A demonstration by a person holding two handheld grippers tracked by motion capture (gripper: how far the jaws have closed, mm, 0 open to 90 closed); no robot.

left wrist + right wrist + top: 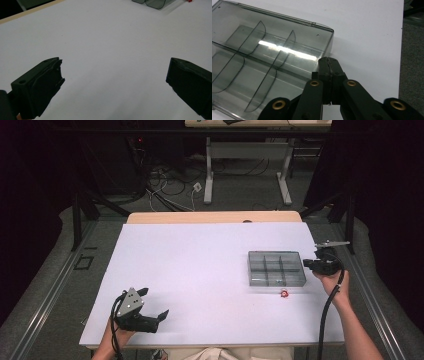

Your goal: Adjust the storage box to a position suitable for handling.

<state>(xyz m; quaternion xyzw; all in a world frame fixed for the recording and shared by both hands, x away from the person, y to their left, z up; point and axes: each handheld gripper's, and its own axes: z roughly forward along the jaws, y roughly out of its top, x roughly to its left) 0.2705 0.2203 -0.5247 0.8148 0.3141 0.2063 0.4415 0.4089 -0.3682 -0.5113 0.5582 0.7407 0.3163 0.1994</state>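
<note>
resting jaws pressed together, empty, right gripper (329, 61) just beside clear divided box (257, 57); left gripper (113, 75) wide open

A big white sheet (200, 270) covers the desk. A strip of light wood (210, 217) peeks out along the far edge of the desk. The floor (240, 195) is grey. A tangle of cables (165, 182) lies on it behind the desk. Farther back stands another table with white legs (208, 180) and a white bar between them. The sides of the room are very dark. Metal rails (45, 300) run along the floor on the left and the right.
</note>
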